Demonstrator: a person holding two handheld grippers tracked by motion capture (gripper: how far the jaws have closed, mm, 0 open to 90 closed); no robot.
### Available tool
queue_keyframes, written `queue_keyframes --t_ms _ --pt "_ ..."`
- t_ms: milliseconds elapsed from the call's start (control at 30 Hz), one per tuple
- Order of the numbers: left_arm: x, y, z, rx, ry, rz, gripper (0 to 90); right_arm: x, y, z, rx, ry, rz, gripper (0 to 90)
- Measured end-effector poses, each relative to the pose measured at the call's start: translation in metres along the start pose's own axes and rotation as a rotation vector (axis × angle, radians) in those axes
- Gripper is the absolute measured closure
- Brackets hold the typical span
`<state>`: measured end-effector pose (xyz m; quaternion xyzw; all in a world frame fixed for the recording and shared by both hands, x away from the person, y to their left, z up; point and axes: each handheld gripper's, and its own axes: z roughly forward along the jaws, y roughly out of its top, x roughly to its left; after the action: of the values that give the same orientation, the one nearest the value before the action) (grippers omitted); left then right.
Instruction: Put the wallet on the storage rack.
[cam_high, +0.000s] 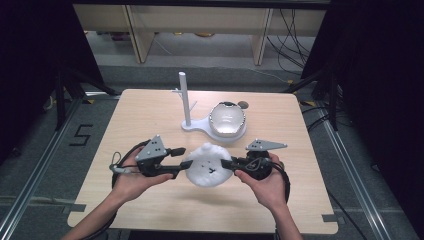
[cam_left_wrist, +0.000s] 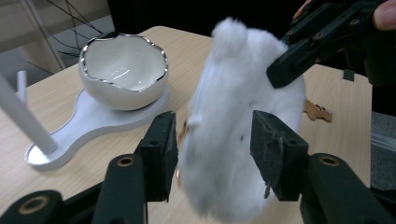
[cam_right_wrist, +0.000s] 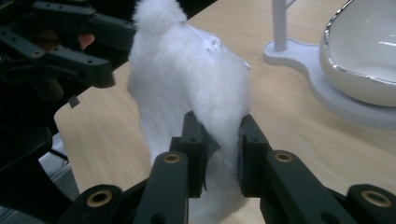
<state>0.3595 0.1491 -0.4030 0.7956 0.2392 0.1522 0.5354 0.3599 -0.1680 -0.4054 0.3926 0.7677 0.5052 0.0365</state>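
A white fluffy pouch (cam_high: 207, 165) hangs above the table's front middle between my two grippers. My right gripper (cam_high: 227, 164) comes in from the right and is shut on the pouch's edge; in the right gripper view its pads (cam_right_wrist: 196, 149) pinch the fluff (cam_right_wrist: 187, 70). My left gripper (cam_high: 181, 161) is at the pouch's left side. In the left gripper view its jaws stand apart on either side of the pouch (cam_left_wrist: 233, 93), with a small gap at the left pad (cam_left_wrist: 161, 154), so it is open.
A white eggshell-shaped bowl (cam_high: 227, 120) with a silver rim sits on a white stand base (cam_high: 192, 126) with an upright post (cam_high: 184, 97), behind the pouch. A small brown charm (cam_left_wrist: 318, 111) lies on the wooden table (cam_high: 150, 115).
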Motion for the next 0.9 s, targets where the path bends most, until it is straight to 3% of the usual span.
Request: queue_keyframes --t_ms 67,133,167,233,267,333,467,533,667,733,767,800,900 --pt "0.003 -0.005 -0.007 0.0 0.022 -0.015 48.9 -0.006 0.001 -0.001 -0.035 -0.016 -0.033 77.3" --pt "0.007 -0.01 -0.016 -0.006 0.044 -0.032 48.6 -0.006 0.003 -0.004 -0.049 -0.02 -0.011 77.4" --pt "0.008 -0.013 -0.018 -0.011 0.049 -0.036 48.5 -0.01 0.004 -0.005 -0.07 -0.027 -0.039 77.4" --pt "0.012 -0.018 -0.026 -0.006 0.074 -0.046 48.4 -0.008 0.006 -0.009 -0.071 -0.036 0.019 77.4" --pt "0.013 -0.021 -0.028 -0.008 0.087 -0.053 48.3 -0.011 0.007 -0.01 -0.095 -0.046 -0.017 77.4" --pt "0.016 -0.027 -0.032 0.002 0.109 -0.052 48.2 -0.013 0.009 -0.012 -0.105 -0.051 -0.013 77.4" --pt "0.021 -0.042 -0.036 0.003 0.136 -0.085 47.7 -0.014 0.014 -0.016 -0.122 -0.064 0.015 77.4" --pt "0.023 -0.051 -0.038 0.007 0.159 -0.096 47.4 -0.019 0.016 -0.016 -0.149 -0.086 -0.022 77.4" --pt "0.028 -0.068 -0.039 0.026 0.204 -0.124 46.7 -0.023 0.02 -0.019 -0.156 -0.084 -0.01 77.4" --pt "0.033 -0.078 -0.04 0.03 0.231 -0.142 45.9 -0.022 0.021 -0.021 -0.158 -0.1 0.031 77.4" --pt "0.033 -0.078 -0.04 0.03 0.231 -0.142 45.4 -0.024 0.022 -0.022 -0.166 -0.099 0.027 77.4" --pt "0.039 -0.086 -0.04 0.036 0.26 -0.156 44.9 -0.027 0.023 -0.022 -0.166 -0.11 -0.005 77.4" --pt "0.047 -0.097 -0.041 0.045 0.295 -0.185 42.9 -0.029 0.025 -0.025 -0.184 -0.124 -0.001 77.3"
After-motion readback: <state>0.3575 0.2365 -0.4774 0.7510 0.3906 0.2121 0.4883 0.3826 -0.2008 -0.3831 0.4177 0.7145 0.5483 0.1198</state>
